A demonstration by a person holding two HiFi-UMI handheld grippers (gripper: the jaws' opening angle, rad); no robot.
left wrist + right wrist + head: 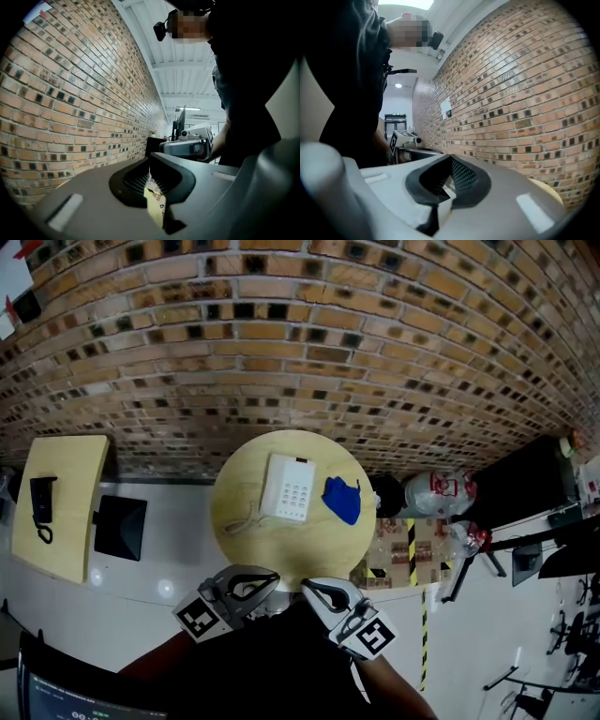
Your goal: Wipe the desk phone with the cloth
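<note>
Both tongs are held low against the person's dark clothing in the head view: the left gripper (268, 583) and the right gripper (313, 591) point tip to tip, near each other, at the near edge of the round table (234, 521). Each pair of jaws meets at the tips and neither carries anything. On the table the white desk phone (289, 487) lies flat with its keypad up, and the blue cloth (343, 500) sits crumpled just beside it on the right, apart from both tongs.

From the left gripper view, the jaws are together at the front with only a narrow slit behind them. A yellowish sliver shows through that slit, probably the table top, though it is too small to be sure. The brick wall (70, 108) runs along the left, and the other gripper hangs straight ahead. Neither phone nor cloth appears here.

From the right gripper view, the jaws are likewise closed on nothing, with the wall on the right and the other gripper ahead.

Judging by this, the wiping is not under way. The cloth has yet to be picked up and the phone yet to be rubbed over, so all the work is left
</note>
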